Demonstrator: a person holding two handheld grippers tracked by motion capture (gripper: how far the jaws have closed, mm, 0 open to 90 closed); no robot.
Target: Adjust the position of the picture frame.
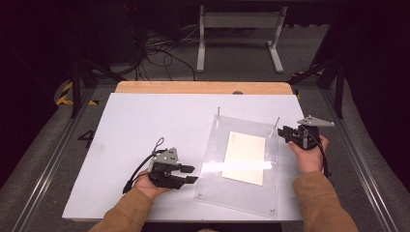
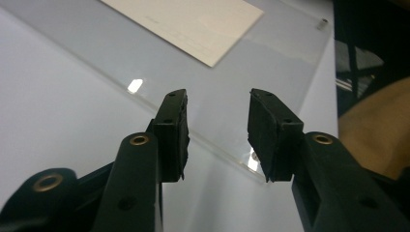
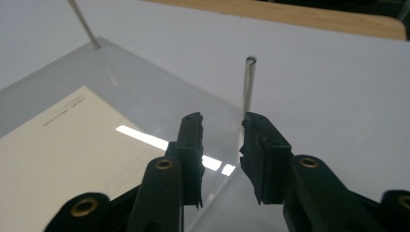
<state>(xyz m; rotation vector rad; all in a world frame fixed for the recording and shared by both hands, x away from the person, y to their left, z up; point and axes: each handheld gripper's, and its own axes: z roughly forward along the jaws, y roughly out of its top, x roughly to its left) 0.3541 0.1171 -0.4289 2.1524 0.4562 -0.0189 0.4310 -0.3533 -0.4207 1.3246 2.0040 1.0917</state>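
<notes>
A clear acrylic plate (image 1: 212, 164) lies on the white table top (image 1: 145, 125), with a cream sheet of paper (image 1: 245, 157) at its middle. Two thin metal pins stand upright at its far corners (image 1: 218, 113) (image 1: 277, 123). My left gripper (image 1: 190, 174) rests open at the plate's near left edge; in the left gripper view its jaws (image 2: 217, 104) frame that edge (image 2: 145, 99) and a small corner screw (image 2: 253, 162). My right gripper (image 1: 285, 134) is open at the far right corner. Its own view has the right pin (image 3: 249, 82) just beyond the gripper (image 3: 221, 121).
A wooden board edge (image 1: 203, 87) runs along the table's far side. Beyond it on the floor are a grey metal stand (image 1: 239, 34) and loose cables (image 1: 159, 50). Metal rails (image 1: 358, 159) flank the table. Small screws mark the plate's near corners (image 1: 272, 210).
</notes>
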